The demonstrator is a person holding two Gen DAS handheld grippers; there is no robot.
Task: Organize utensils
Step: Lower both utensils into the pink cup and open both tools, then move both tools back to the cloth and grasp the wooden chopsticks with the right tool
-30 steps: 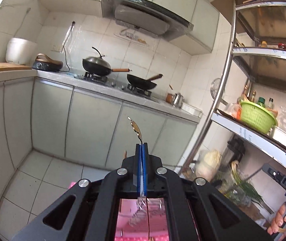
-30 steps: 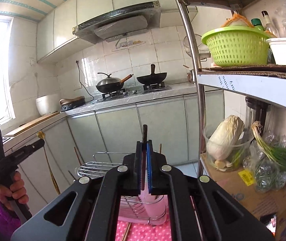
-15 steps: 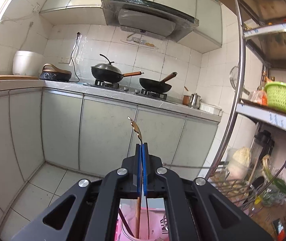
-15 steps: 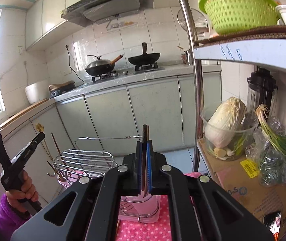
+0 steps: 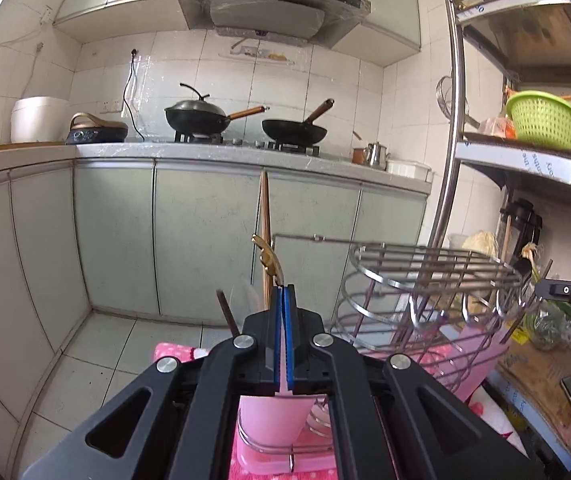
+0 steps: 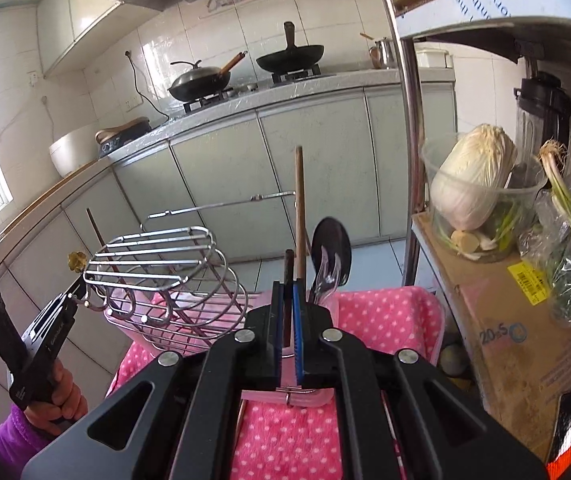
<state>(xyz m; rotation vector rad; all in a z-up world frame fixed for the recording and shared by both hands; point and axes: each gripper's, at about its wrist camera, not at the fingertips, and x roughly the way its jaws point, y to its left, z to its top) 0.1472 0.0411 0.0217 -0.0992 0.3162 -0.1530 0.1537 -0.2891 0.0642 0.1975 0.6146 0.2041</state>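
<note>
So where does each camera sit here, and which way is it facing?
Left wrist: on the left tool, shut on a gold-ended utensil, facing the stove counter; the right tool's tip shows at right.
Right wrist: on the right tool, shut on a dark stick, facing the same counter; the left hand shows at left.
Shared: wire rack, woks, pink holder.

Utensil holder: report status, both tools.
Left tool shut on gold-handled utensil. Right tool shut on dark-handled utensil. Both above pink utensil holder; wire rack close alongside.
</note>
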